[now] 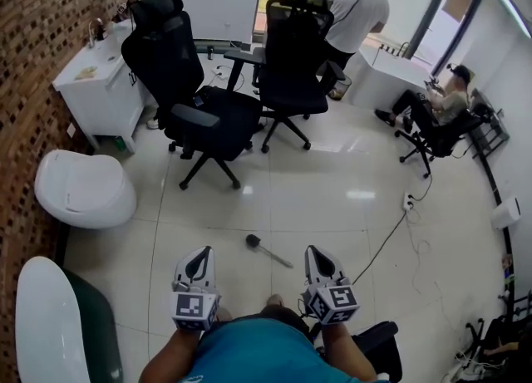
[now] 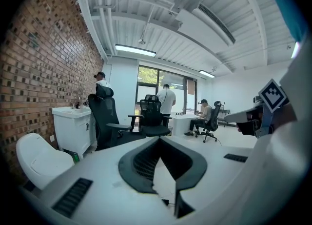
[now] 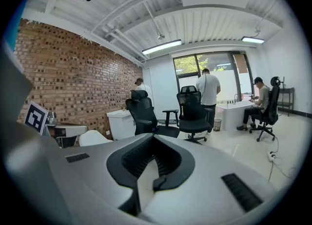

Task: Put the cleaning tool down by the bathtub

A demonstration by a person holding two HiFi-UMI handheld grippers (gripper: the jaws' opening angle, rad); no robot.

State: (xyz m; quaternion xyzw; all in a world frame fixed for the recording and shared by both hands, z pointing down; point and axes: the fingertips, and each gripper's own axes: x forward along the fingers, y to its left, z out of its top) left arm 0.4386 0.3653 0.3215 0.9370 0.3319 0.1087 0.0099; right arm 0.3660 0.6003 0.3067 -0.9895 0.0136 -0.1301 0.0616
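The cleaning tool (image 1: 268,251) lies released on the floor, right of the near-left bathtub (image 1: 43,323). The left gripper (image 1: 201,255) and right gripper (image 1: 315,253) are both closed and empty, so the placing seems done.

Gloss underfoot, rough brick at the side

The floor (image 1: 349,198) is pale, glossy tile that mirrors the lights, while the brick wall (image 1: 33,49) is rough and matt. The toilet (image 1: 83,190) and the bathtub (image 1: 41,323) rim look smooth, white and shiny, like ceramic. The office chairs (image 1: 208,115) are black, matt cloth or mesh. The left gripper (image 1: 199,257) and right gripper (image 1: 316,253) have matt, light plastic shells with black ribbed pads (image 2: 141,163). The cleaning tool (image 1: 266,250) has a dark matt head.
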